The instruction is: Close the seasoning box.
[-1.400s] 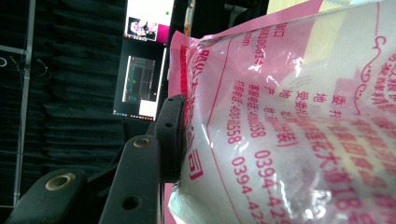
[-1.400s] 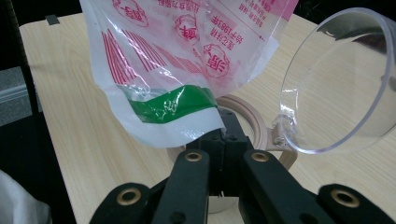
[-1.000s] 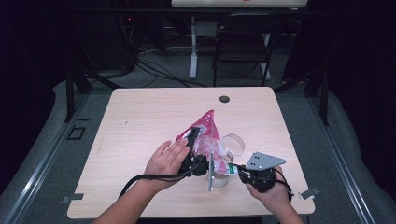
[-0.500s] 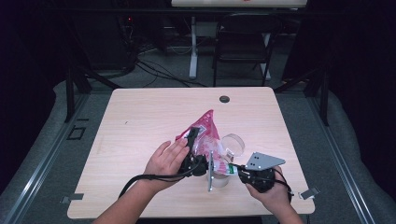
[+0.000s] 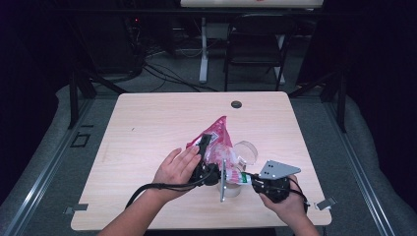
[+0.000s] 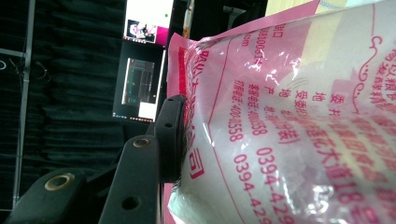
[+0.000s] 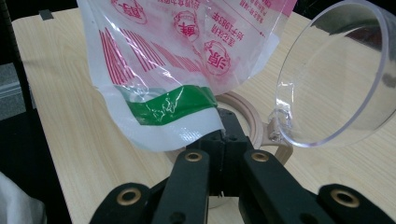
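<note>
- Left claw (image 5: 204, 147), at about 9 o'clock of the jar, clamped on the pink-and-white printed bag (image 5: 216, 140); in the left gripper view one black jaw presses flat on the bag's edge film, the other hidden behind it.
- Best kept firm and high here: looks like a pour in hand, so a slack grip likely lets the bag sag over the opening.
- Bag standing tilted on the tabletop (image 5: 147, 128), peak toward 12 o'clock, lower end leaning toward 5 o'clock over the jar; contents inside not readable through the glare.
- Worth tipping slowly from the top corner, judging by how loosely the film folds.
- Clear jar (image 5: 230, 186) sitting at 6 o'clock of the bag, with a pale wooden ring at its mouth in the right gripper view and a clear round lid (image 7: 336, 74) hinged open toward 1 o'clock.
- Lid close beside the bag's film; safer to steer the bag clear of it, lest a nudge swing it over the mouth.
- Right claw (image 7: 224, 133), at 3 o'clock of the jar, jaws together on the bag's bottom corner with the green band (image 7: 168, 105), just above the wooden ring.
- Sensible to hold that corner centred over the mouth; whether the corner is cut open, impossible to tell.
</note>
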Available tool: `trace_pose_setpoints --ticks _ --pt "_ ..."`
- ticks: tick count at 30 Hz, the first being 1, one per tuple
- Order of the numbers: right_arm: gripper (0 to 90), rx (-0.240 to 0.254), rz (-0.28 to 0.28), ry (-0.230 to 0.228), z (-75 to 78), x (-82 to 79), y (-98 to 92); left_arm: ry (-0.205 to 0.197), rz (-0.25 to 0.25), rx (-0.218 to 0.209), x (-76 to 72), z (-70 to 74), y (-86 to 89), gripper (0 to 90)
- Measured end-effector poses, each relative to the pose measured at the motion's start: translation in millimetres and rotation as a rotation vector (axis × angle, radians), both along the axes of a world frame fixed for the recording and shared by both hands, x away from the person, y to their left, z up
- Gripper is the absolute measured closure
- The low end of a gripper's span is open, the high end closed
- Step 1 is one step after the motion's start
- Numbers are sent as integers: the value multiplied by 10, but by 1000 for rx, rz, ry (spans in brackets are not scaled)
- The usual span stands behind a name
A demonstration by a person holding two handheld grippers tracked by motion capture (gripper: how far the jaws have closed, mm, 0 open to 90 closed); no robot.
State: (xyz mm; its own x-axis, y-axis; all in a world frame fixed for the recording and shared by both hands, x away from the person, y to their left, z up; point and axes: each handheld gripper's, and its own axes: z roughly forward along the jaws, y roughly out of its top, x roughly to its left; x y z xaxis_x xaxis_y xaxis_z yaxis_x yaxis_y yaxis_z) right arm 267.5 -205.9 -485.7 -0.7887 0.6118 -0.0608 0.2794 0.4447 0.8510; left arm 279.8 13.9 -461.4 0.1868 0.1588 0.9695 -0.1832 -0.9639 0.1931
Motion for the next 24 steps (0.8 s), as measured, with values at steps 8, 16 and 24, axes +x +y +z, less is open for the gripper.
trace_pose_setpoints --ticks 8,16,24 --pt "900 1 -5 -1 -3 -2 -13 3 -4 1 6 -5 -13 625" --pt "900 -3 -3 -9 12 -10 3 16 18 -7 18 -17 33 628" --pt "900 -10 3 -19 31 -21 35 45 39 -25 42 -45 101 633"
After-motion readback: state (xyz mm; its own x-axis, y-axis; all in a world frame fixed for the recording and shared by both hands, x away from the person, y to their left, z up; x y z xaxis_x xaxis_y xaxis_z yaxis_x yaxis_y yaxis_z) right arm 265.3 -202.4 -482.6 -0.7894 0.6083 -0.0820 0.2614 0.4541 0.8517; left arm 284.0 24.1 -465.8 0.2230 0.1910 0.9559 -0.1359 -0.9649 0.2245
